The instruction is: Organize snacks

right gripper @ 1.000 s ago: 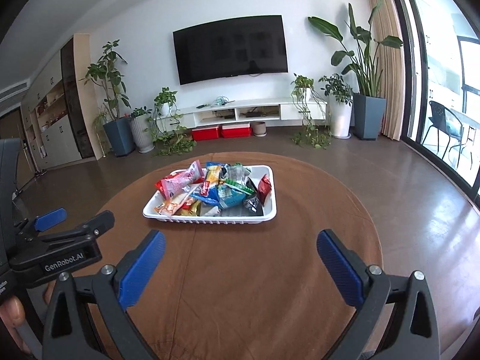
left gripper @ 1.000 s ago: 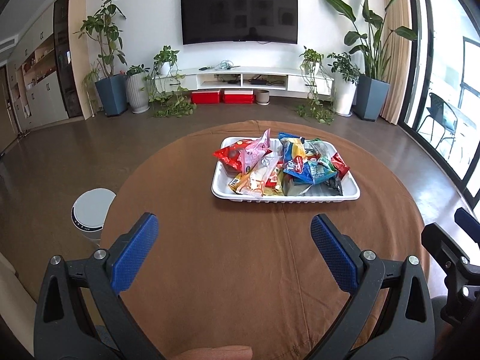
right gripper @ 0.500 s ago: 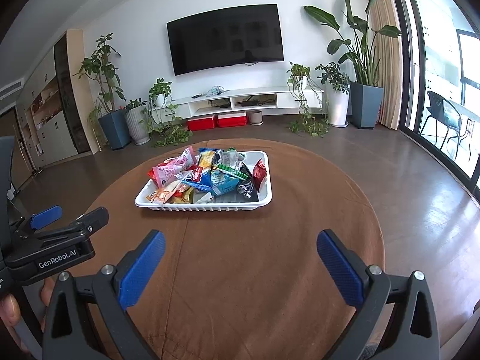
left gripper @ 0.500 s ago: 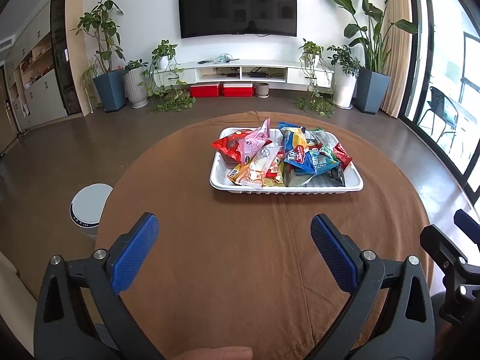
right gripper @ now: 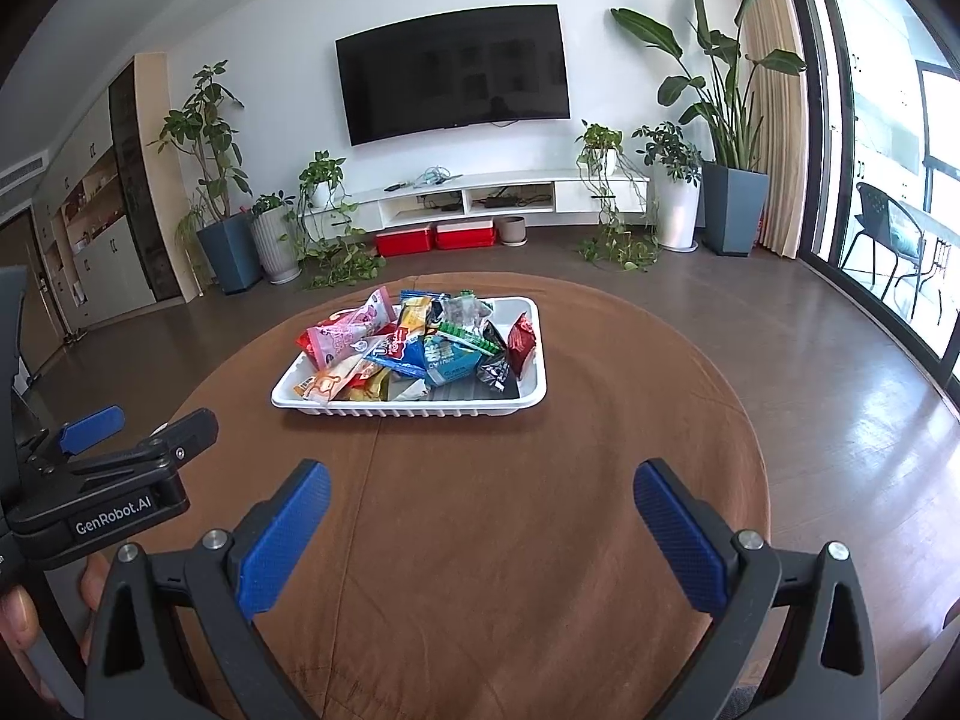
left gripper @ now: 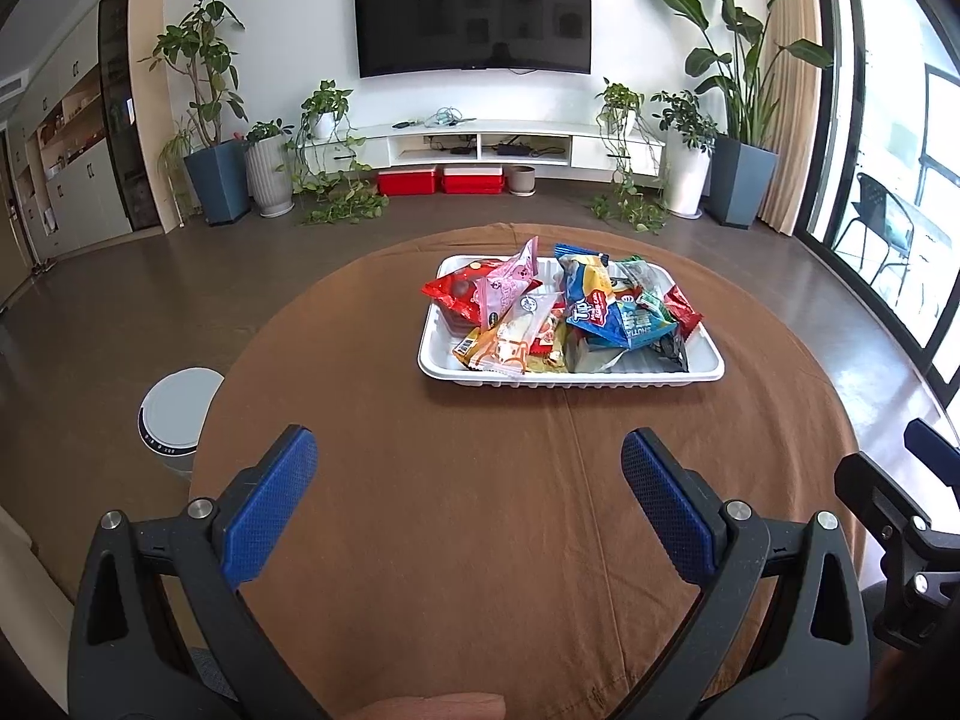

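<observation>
A white tray (left gripper: pixel 660 375) holds a heap of several snack packets, among them a pink one (left gripper: pixel 504 291), a red one (left gripper: pixel 450 294) and a blue one (left gripper: pixel 630 318). It sits on a round table with a brown cloth (left gripper: pixel 480 510). The tray also shows in the right wrist view (right gripper: pixel 528 402), with the pink packet (right gripper: pixel 348 333) at its left. My left gripper (left gripper: pixel 468 498) is open and empty, above the cloth on the near side of the tray. My right gripper (right gripper: pixel 480 531) is open and empty, also short of the tray.
A white round bin (left gripper: pixel 177 414) stands on the floor left of the table. The left gripper's body (right gripper: pixel 102 492) shows at the left of the right wrist view. A TV wall, a low cabinet and potted plants stand far behind.
Both grippers have tilted down slightly; the tray sits a little higher in both views. Both stay open and empty. The snacks have not moved.
</observation>
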{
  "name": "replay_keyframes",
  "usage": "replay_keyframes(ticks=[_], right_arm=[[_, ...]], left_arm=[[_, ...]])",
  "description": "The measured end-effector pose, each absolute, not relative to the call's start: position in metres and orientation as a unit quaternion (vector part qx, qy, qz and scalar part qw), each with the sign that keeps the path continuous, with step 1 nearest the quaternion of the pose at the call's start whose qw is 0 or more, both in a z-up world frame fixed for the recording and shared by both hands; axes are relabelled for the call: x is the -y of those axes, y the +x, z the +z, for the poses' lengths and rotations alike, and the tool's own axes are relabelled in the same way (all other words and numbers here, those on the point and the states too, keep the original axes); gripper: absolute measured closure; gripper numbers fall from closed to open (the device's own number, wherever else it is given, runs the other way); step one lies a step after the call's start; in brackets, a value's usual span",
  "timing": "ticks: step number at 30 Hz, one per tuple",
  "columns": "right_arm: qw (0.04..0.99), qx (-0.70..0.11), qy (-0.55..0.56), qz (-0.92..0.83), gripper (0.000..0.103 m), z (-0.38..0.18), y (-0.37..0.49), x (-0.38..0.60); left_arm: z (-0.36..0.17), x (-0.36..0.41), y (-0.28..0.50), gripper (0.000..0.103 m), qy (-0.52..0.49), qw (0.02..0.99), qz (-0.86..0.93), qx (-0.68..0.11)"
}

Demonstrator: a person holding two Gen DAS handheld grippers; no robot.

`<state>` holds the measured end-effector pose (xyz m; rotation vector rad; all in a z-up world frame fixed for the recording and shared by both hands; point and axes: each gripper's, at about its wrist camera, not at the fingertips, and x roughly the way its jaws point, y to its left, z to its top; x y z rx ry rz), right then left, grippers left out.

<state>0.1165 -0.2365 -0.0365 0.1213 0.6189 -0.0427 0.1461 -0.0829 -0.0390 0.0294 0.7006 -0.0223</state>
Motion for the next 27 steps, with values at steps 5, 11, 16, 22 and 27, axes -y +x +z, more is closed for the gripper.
replay_keyframes(ticks=[5,11,16,22,27], right_arm=[[0.950,-0.307,0.059,-0.019,0.000,-0.0390,0.1173,0.2347],[0.950,-0.307,0.059,-0.019,0.000,-0.0394,0.1181,0.2334],[0.949,-0.308,0.058,-0.019,0.000,-0.0391,0.1182,0.2335],[0.949,-0.309,0.058,-0.019,0.000,-0.0399,0.1180,0.2330],[0.949,-0.309,0.058,-0.019,0.000,-0.0392,0.1180,0.2330]], left_arm=[[-0.0409,0.0837,0.1472,0.000,0.014,0.939,-0.012,-0.343],[-0.0424,0.0847,0.1471,0.000,0.013,0.939,-0.014,-0.344],[-0.0449,0.0861,0.1480,0.000,0.012,0.938,-0.019,-0.345],[-0.0456,0.0870,0.1484,0.000,0.012,0.938,-0.018,-0.345],[-0.0465,0.0882,0.1489,0.000,0.012,0.938,-0.018,-0.345]])
